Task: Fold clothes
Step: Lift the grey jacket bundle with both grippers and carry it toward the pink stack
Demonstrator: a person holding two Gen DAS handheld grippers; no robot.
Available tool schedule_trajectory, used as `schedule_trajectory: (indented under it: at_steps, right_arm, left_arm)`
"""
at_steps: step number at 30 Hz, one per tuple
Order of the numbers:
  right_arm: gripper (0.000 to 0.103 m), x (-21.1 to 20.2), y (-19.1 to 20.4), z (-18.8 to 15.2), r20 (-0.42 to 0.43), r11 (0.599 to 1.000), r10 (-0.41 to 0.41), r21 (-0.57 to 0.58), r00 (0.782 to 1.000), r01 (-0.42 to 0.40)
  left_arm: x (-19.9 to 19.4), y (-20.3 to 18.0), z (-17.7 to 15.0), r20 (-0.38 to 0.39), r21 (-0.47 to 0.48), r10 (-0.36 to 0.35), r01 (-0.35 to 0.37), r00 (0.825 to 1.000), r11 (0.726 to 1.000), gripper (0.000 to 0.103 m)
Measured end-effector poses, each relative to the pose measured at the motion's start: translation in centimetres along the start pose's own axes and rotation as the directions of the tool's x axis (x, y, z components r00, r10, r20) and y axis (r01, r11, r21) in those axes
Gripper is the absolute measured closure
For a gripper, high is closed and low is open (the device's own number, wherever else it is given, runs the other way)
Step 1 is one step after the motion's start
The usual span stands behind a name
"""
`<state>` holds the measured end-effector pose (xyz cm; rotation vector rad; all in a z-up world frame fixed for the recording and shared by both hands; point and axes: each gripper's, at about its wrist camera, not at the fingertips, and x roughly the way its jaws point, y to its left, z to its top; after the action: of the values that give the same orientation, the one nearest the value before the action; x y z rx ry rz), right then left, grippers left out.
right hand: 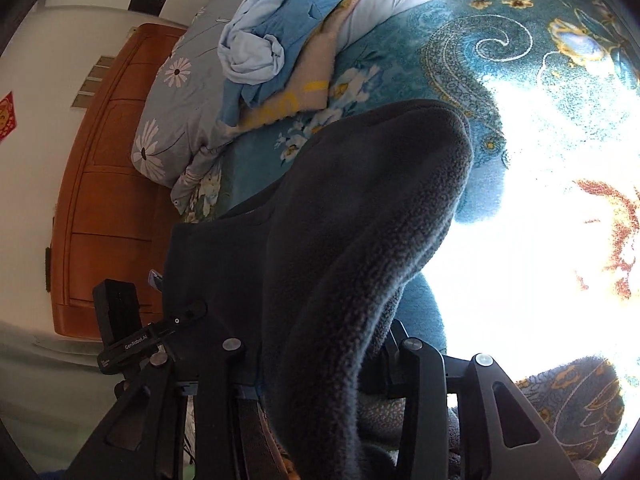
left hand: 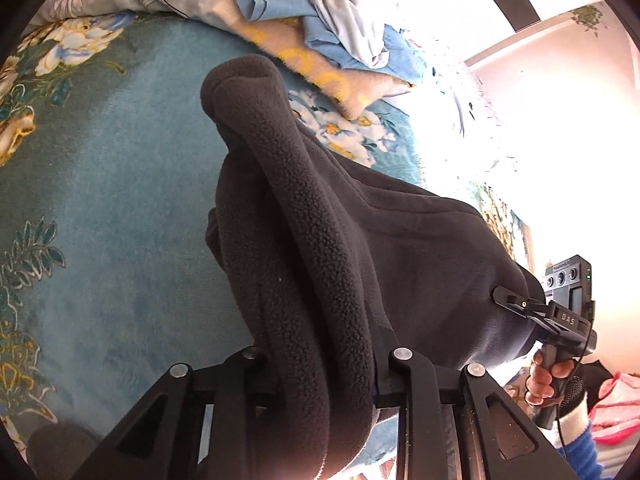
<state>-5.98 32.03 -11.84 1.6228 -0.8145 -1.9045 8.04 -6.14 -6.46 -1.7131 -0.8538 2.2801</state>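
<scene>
A dark grey fleece garment (left hand: 360,232) hangs lifted above the teal floral bedspread (left hand: 100,168). A thick fold of it runs between the jaws of my left gripper (left hand: 320,364), which is shut on the fabric; the fingertips are buried under it. In the left wrist view, my right gripper (left hand: 510,299) pinches the garment's far right edge, with a hand (left hand: 546,378) on its handle. From the right wrist, the fleece (right hand: 360,208) passes through my right gripper (right hand: 320,360), shut on it. My left gripper (right hand: 190,314) clamps the garment's left edge there.
A pile of light blue clothes (left hand: 332,16) lies on a beige and yellow blanket (left hand: 340,80) at the bed's far end, beside a grey daisy-print quilt (right hand: 176,92). A wooden cabinet (right hand: 108,176) stands beyond the bed. Sun glare (right hand: 540,240) washes out part of the bedspread.
</scene>
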Motion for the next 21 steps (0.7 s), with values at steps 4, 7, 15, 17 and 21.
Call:
schedule_trajectory:
  at_steps: [4, 7, 15, 17, 21]
  right_arm:
    - [0.062, -1.4, -0.3, -0.3, 0.006, 0.999, 0.036, -0.011, 0.999, -0.036]
    - [0.062, -3.0, -0.6, -0.4, 0.014, 0.999, 0.040, -0.026, 0.999, -0.040]
    - [0.062, -10.6, -1.6, -0.6, 0.088, 0.998, 0.023, -0.068, 0.996, -0.017]
    - [0.062, -13.4, -1.7, -0.6, 0.113, 0.997, 0.005, -0.083, 0.994, 0.005]
    - [0.063, -19.8, -2.1, -0.9, 0.173, 0.993, -0.016, -0.110, 0.985, 0.035]
  left_arm:
    - [-0.8, -1.6, -0.5, 0.009, 0.017, 0.009, -0.009, 1.000, 1.000, 0.074]
    - [-1.3, -2.7, -0.3, 0.016, 0.033, -0.009, 0.008, 1.000, 0.999, 0.074]
    - [0.6, -8.3, -1.2, -0.009, 0.082, -0.085, 0.085, 0.996, 0.993, 0.075]
    - [1.2, -10.2, -1.3, -0.022, 0.096, -0.114, 0.115, 0.993, 0.989, 0.075]
    - [2.3, -15.3, -1.5, -0.043, 0.141, -0.188, 0.192, 0.981, 0.971, 0.075]
